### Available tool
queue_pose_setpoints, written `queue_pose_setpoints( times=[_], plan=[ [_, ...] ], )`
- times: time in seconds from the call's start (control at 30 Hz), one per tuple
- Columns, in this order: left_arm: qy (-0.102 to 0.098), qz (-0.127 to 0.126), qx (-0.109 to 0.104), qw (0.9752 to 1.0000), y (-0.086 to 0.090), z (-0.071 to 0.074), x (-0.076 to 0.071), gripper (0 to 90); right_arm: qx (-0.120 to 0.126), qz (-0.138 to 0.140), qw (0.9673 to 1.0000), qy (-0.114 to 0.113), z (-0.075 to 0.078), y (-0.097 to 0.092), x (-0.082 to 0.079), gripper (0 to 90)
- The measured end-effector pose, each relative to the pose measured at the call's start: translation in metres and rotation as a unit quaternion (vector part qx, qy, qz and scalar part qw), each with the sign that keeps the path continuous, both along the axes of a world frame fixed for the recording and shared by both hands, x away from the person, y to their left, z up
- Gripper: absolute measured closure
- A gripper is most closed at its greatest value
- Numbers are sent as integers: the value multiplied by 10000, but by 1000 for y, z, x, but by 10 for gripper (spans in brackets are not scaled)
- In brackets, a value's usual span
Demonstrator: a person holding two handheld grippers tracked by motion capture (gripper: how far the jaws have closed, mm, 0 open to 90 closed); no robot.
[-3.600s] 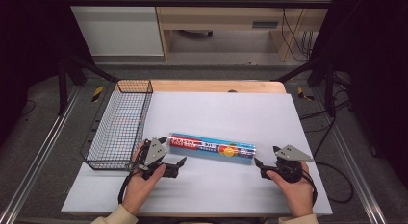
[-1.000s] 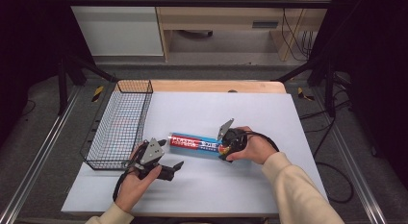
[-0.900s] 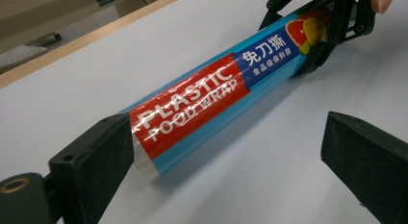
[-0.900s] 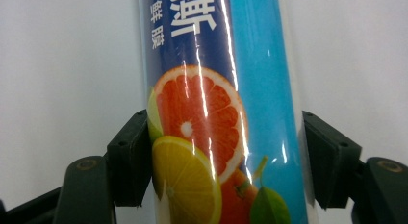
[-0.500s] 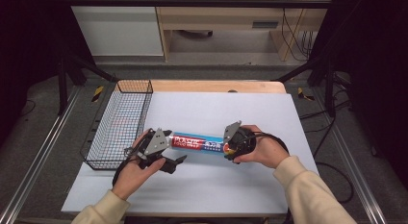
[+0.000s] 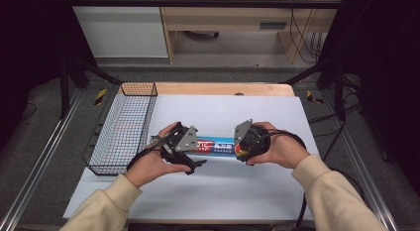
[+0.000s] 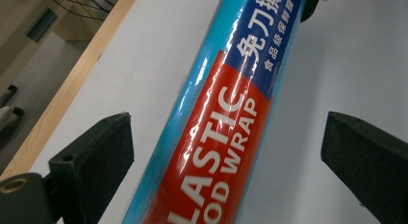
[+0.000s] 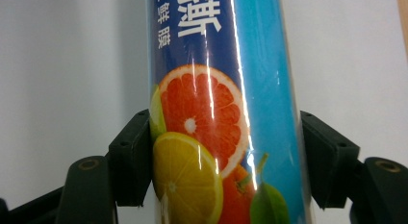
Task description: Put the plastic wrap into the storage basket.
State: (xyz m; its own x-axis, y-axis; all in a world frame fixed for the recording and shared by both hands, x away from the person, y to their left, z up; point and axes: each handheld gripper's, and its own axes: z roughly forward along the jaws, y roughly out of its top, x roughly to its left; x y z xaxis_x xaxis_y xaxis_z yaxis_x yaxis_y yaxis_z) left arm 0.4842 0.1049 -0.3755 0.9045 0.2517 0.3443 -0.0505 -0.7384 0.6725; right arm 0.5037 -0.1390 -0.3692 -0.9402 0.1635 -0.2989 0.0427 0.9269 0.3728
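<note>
Plastic wrap roll (image 6: 218,146) — a blue tube with a red label and citrus fruit printed on it — lies across the middle of the white table (image 6: 247,191), to the right of the wire basket (image 6: 121,129). The right gripper (image 6: 241,146) has its two jaws pressed against either side of the roll's fruit-printed end, clamped on it, as the right gripper view shows close up. The left gripper (image 6: 190,150) straddles the roll's red-labelled end with its jaws spread wide — clear table shows between each jaw and the tube.
</note>
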Motion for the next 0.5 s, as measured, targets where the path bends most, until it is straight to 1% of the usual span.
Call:
queue_pose_setpoints(
  times=[0.03,0.07,0.17,0.27,0.33,0.37,0.4,0.43,0.47,0.5],
  plan=[
    [5,7,34,10000,-2,0,1,44,-33,26,10000,10,3,1,-1,309],
    [-48,-12,98,9999,-6,2,1,46,-72,30,10000,-1,8,2,-2,309],
    [-50,-45,124,9999,-9,5,1,52,-101,82,9999,-6,11,3,-3,309],
    [-99,-82,306,9994,-14,8,3,57,-159,136,9998,-11,16,5,-4,310],
    [-80,-115,407,9991,-18,8,3,60,-170,156,9997,-42,20,7,-5,310],
    [-63,-121,458,9989,-19,8,4,65,-132,169,9998,-52,22,8,-6,310],
    [-100,-145,613,9980,-22,8,5,68,-101,172,9998,-56,23,8,-6,310],
    [-100,-145,613,9980,-22,8,5,77,-101,172,9998,-56,23,8,-6,310],
    [-97,-160,684,9975,-24,8,6,77,-124,170,9997,-86,24,8,-6,310],
    [-98,-172,725,9972,-25,8,8,96,-99,184,9997,-90,26,10,-6,310]
  ],
)
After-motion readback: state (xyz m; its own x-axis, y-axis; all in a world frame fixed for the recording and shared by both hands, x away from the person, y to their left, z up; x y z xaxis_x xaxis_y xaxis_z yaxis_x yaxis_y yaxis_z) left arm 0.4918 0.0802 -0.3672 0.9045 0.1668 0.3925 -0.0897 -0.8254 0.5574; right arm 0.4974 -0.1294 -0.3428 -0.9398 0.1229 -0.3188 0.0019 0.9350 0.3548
